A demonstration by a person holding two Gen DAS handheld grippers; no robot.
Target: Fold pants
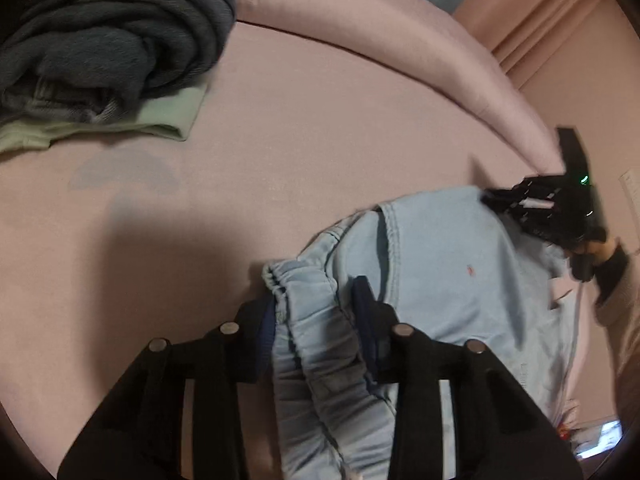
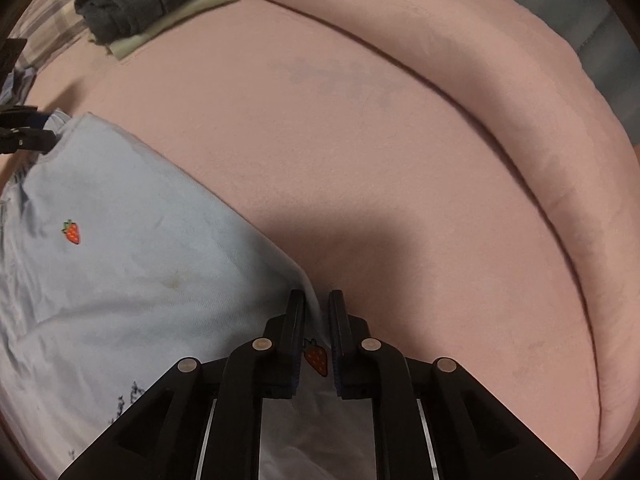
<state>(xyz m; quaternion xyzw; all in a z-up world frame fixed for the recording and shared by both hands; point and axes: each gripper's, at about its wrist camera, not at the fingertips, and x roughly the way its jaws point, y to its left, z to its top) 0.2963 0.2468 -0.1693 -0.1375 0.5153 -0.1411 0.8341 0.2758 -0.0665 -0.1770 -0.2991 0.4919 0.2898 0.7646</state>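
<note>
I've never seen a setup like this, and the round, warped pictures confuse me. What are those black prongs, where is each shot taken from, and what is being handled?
No robot here: a person holds a two-fingered tool in each hand, each with a wide-angle camera looking along its fingers. One picture comes from the left hand-held gripper, which has the bunched elastic waistband between its fingers. The other comes from the right hand-held gripper, closed over an edge of the same light blue pants, which carry small strawberry motifs. They lie on a pink bed cover. Further back, dark folded clothes sit on a pale green garment.
</note>
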